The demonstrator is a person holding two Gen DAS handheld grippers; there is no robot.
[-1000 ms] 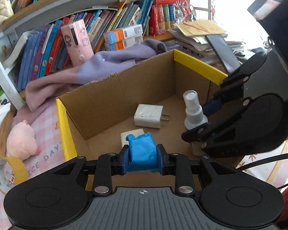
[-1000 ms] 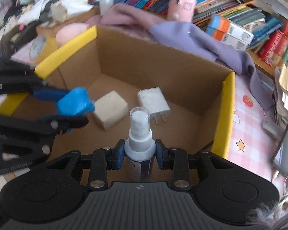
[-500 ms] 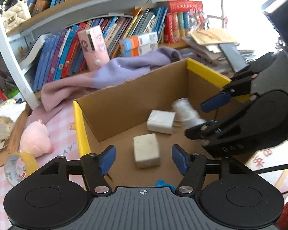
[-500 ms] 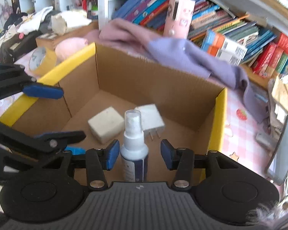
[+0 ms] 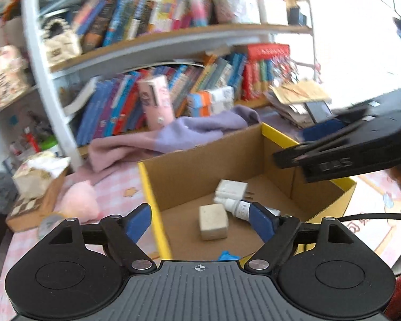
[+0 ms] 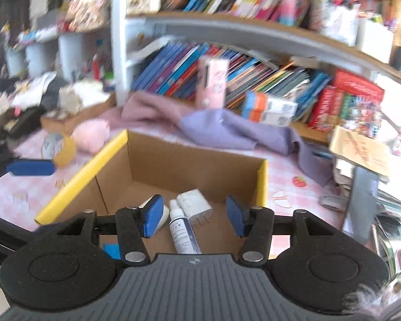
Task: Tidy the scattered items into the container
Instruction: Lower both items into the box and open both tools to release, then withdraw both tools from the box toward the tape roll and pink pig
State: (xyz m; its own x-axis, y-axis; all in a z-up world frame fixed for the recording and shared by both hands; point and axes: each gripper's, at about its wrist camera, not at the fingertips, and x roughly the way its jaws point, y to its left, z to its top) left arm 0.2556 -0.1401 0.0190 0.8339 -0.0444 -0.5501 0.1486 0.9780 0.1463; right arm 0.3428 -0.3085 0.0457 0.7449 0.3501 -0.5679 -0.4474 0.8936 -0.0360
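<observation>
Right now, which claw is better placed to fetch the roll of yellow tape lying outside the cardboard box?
Left, probably. The roll of yellow tape lies on the pink checked cloth beyond the yellow-edged cardboard box's left wall, where the opening, empty left claw hangs; the right claw is over the box.

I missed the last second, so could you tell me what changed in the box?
Both grippers let go. The left gripper dropped the blue item, the right gripper the spray bottle, which now lies flat. Both jaws are opening, empty. The charger and white block stayed put.
</observation>
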